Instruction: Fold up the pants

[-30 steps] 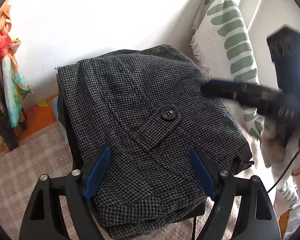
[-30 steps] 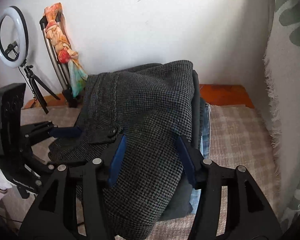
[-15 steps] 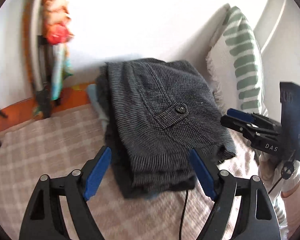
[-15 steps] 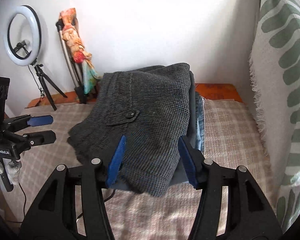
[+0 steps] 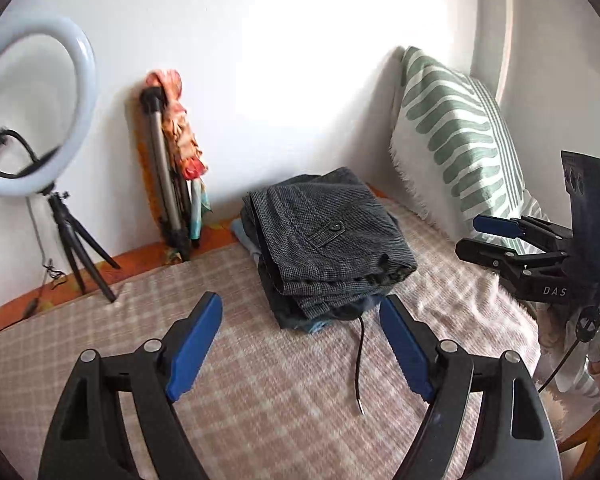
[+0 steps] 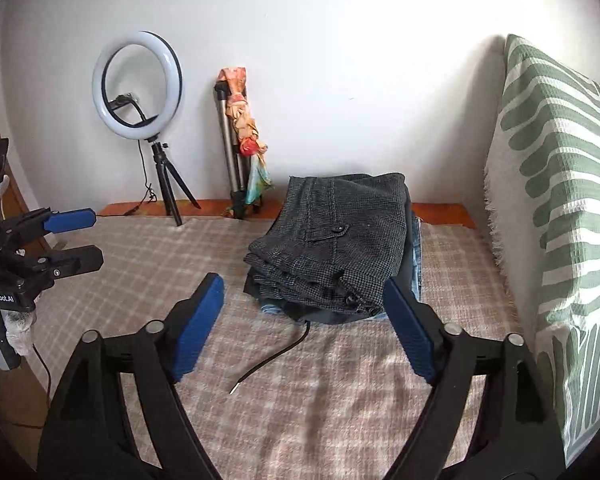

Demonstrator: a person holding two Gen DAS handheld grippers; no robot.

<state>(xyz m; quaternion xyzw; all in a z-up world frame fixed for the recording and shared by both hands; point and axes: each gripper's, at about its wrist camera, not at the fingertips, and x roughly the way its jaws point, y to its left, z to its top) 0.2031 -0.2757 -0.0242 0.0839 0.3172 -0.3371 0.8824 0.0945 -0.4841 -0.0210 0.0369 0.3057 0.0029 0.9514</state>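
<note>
Checked blanket (image 5: 260,400) carries folded grey pants (image 5: 332,240) at 12 o'clock; left gripper (image 5: 300,344) and right gripper (image 6: 304,320) hover empty, fingers apart.

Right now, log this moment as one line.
stage: fold done | grey pants: folded, atop stack on bed | left gripper: open, empty | right gripper: open, empty

white wall (image 6: 340,60), checked bedspread (image 6: 340,380), ring light (image 6: 137,84)
</note>
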